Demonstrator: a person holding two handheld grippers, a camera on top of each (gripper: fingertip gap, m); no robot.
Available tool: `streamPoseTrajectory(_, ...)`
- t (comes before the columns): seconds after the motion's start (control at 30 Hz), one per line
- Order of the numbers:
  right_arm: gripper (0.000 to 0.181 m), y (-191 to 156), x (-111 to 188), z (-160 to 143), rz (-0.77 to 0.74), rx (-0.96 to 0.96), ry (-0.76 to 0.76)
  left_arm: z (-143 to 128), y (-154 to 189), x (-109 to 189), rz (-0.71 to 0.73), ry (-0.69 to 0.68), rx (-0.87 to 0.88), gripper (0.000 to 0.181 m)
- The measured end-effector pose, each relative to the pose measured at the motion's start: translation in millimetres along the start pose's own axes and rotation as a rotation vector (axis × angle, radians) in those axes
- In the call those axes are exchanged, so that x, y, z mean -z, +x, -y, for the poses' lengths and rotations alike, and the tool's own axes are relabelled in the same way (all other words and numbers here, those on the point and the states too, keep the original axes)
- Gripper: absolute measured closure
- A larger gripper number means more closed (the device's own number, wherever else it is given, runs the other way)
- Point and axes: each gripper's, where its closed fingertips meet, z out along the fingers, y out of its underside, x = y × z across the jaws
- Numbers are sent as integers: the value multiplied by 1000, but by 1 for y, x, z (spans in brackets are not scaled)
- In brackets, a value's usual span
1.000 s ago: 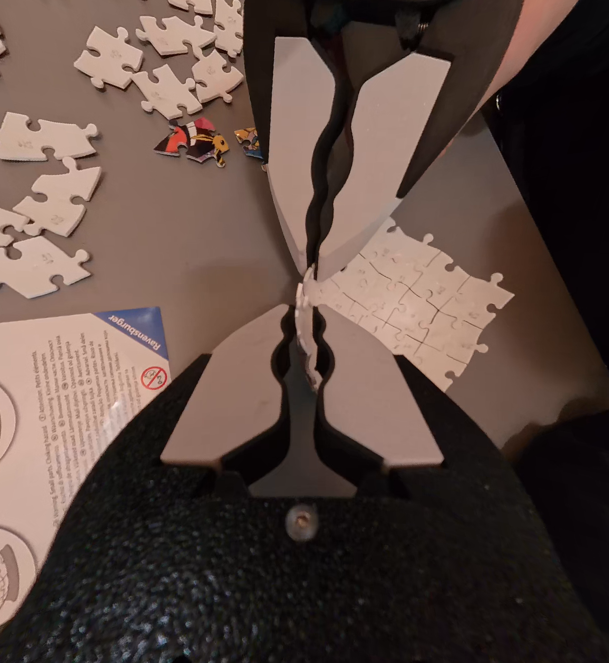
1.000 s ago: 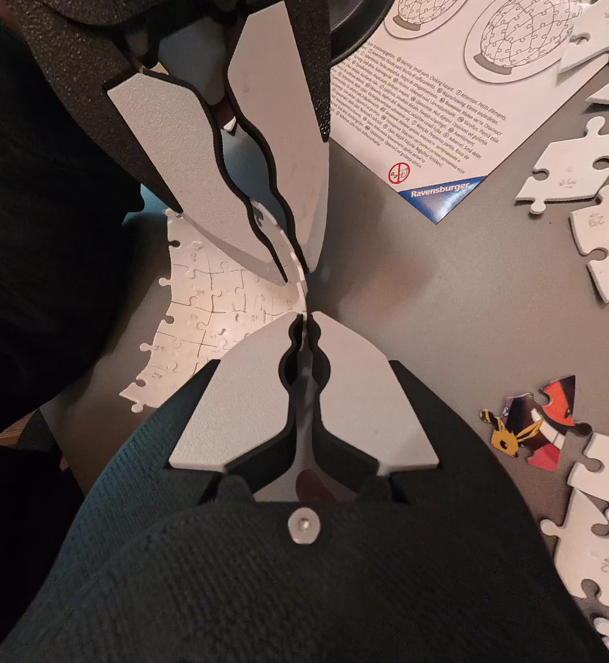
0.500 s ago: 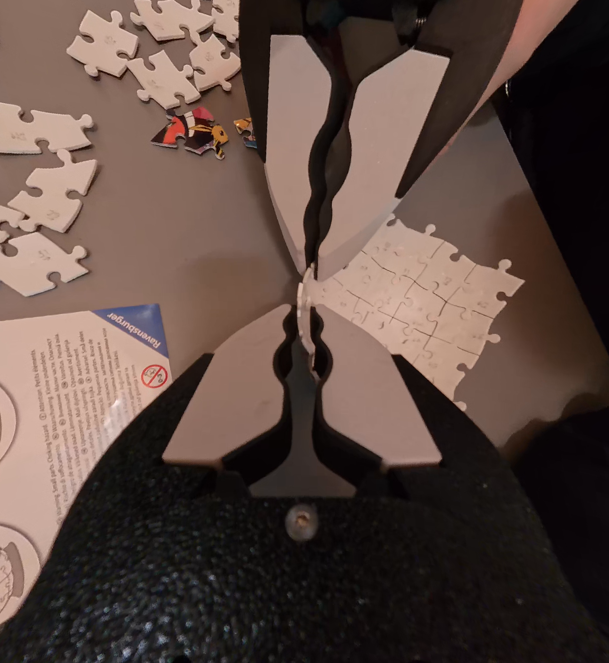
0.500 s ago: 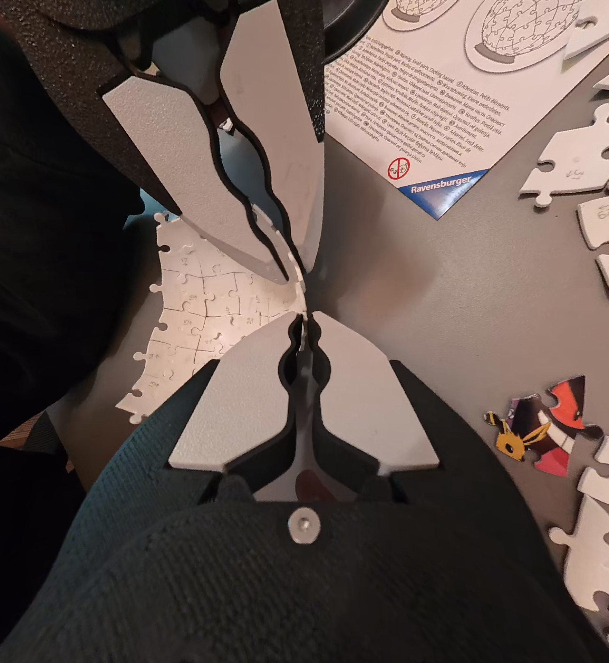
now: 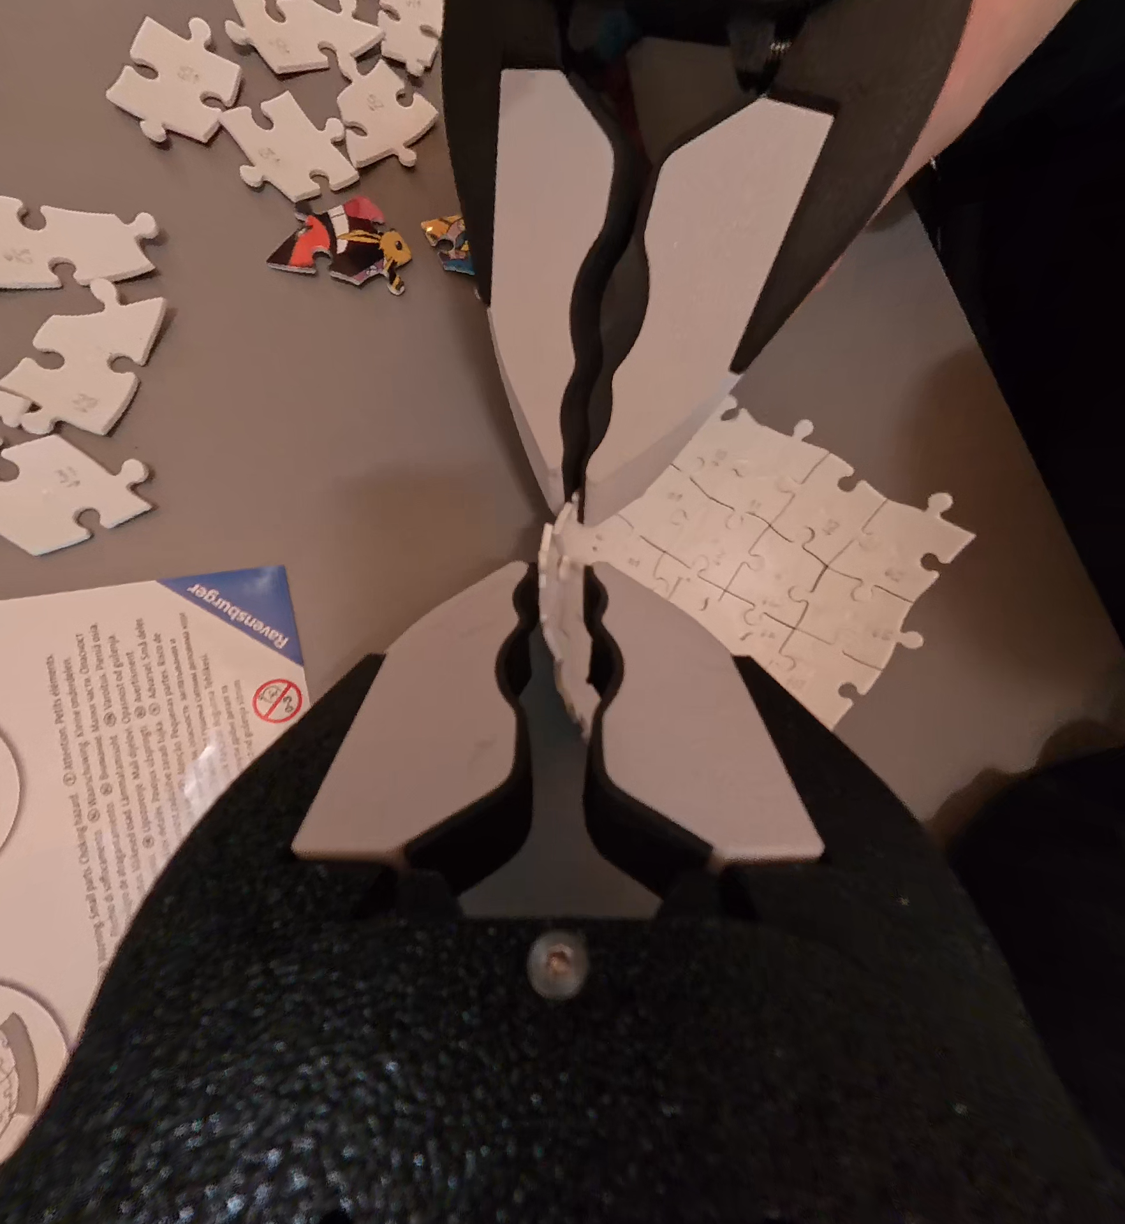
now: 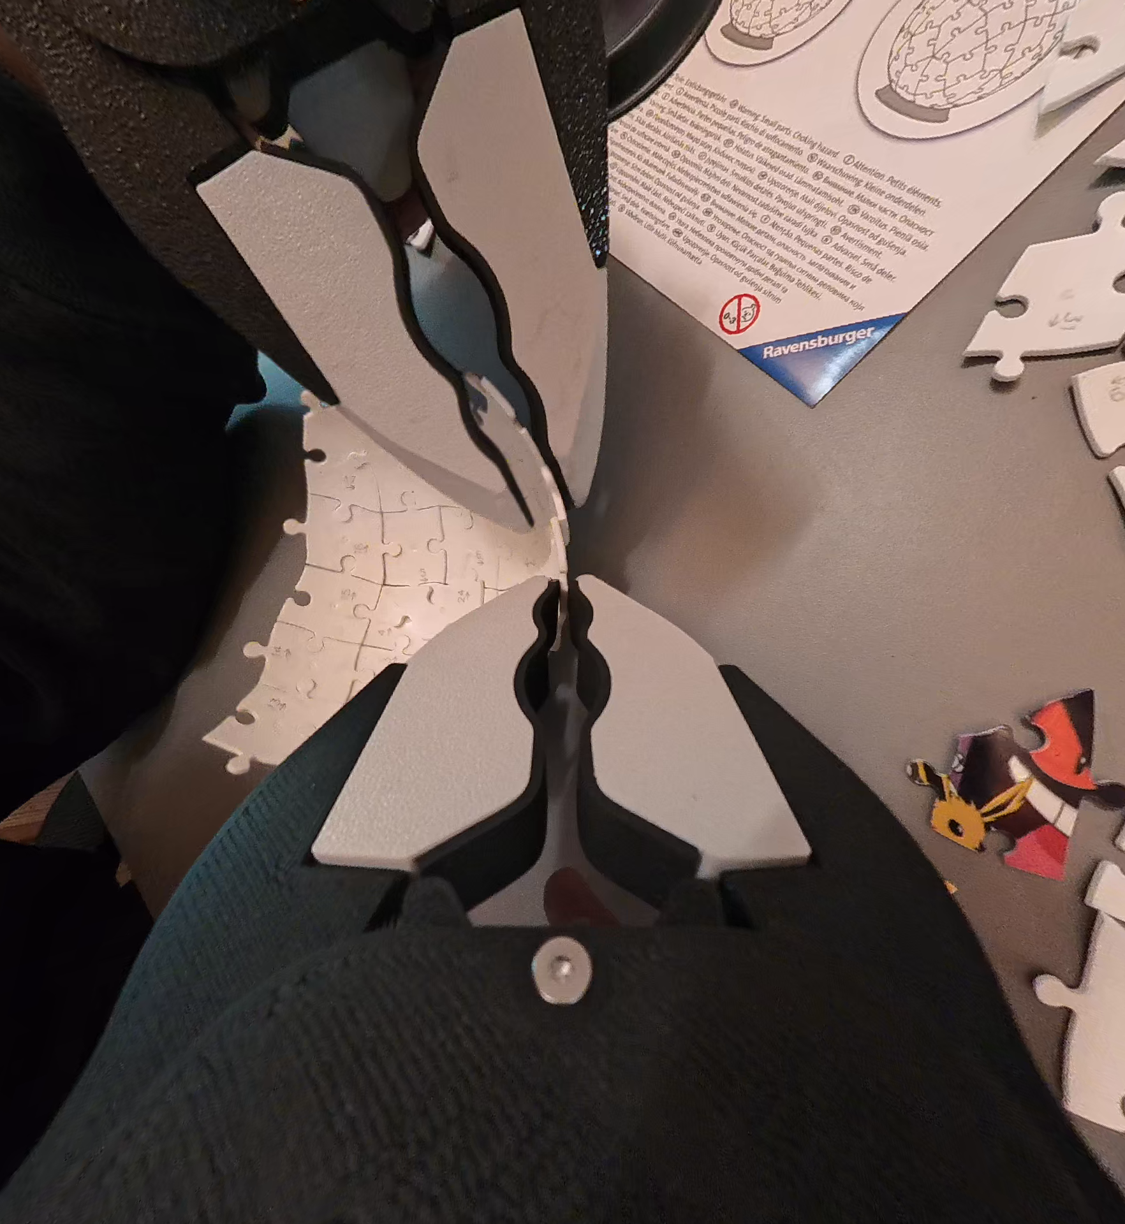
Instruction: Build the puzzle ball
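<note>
A grey table (image 5: 321, 424) carries an instruction sheet (image 5: 116, 715) and loose white pieces (image 5: 83, 377). Above its near edge, a curved panel of joined puzzle pieces (image 5: 785, 569) hangs between both grippers. The left gripper (image 5: 563, 583) pinches one rim with its fingers; the right gripper (image 6: 563, 586) pinches the adjoining rim. A coloured piece (image 6: 1024, 788) lies face up nearby
</note>
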Motion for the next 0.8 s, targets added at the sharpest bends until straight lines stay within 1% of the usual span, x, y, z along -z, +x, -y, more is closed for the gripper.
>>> streamPoseTrajectory(0.13,179,0,-1,0,6,-13,10,2,1,-2,7,-2,-27,166)
streamPoseTrajectory(0.23,179,-1,0,0,8,-13,21,1,0,-3,-4,4,-20,168)
streamPoseTrajectory(0.33,179,0,2,1,10,-23,39,-1,-1,-1,-12,10,9,175)
streamPoseTrajectory(0.8,179,1,0,1,23,-34,54,-4,-2,-1,-9,-1,11,172)
